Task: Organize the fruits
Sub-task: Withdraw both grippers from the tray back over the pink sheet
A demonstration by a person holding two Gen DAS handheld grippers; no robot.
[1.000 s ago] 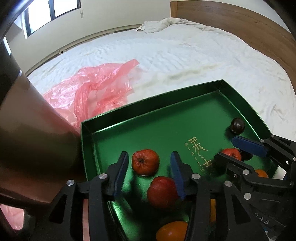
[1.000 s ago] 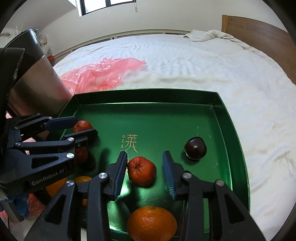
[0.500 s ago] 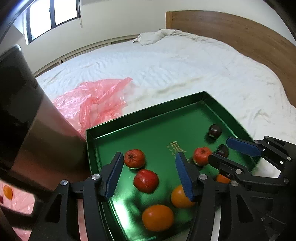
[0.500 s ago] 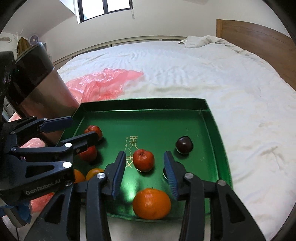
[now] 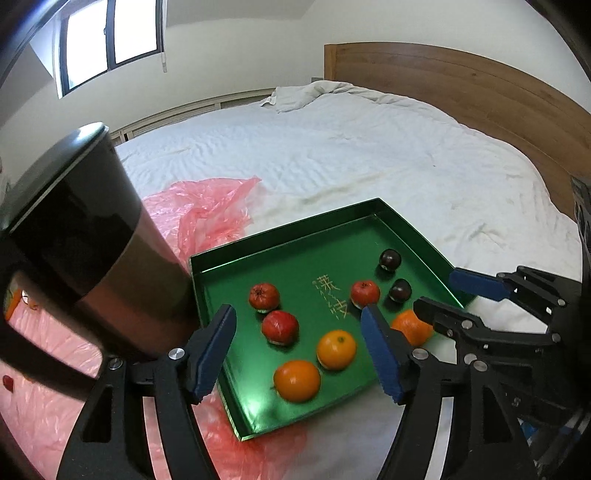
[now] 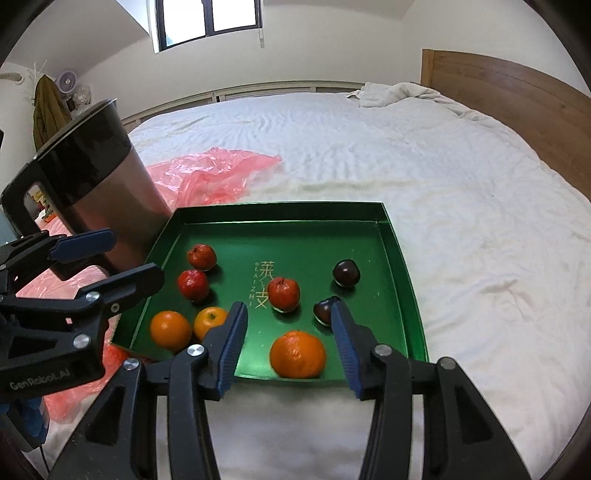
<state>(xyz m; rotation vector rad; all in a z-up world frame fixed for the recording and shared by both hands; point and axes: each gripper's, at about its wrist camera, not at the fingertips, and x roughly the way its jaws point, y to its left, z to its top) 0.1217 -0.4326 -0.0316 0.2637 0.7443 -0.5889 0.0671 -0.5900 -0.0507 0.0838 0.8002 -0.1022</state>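
Bright window point(image 6: 208, 18) daylight, fisheye-curved edges, glare on the green tray point(image 5: 258, 400).

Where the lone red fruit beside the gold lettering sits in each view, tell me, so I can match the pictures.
Left wrist view: the red fruit lies right of the gold lettering, in the tray's right half.
Right wrist view: the red fruit lies just right of the lettering, mid-tray.
Shared landmark: the gold lettering on the green tray.

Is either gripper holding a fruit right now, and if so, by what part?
Nothing is held. The left gripper and right gripper are both open, above the near edge of the green tray, with all the fruit lying loose in it.
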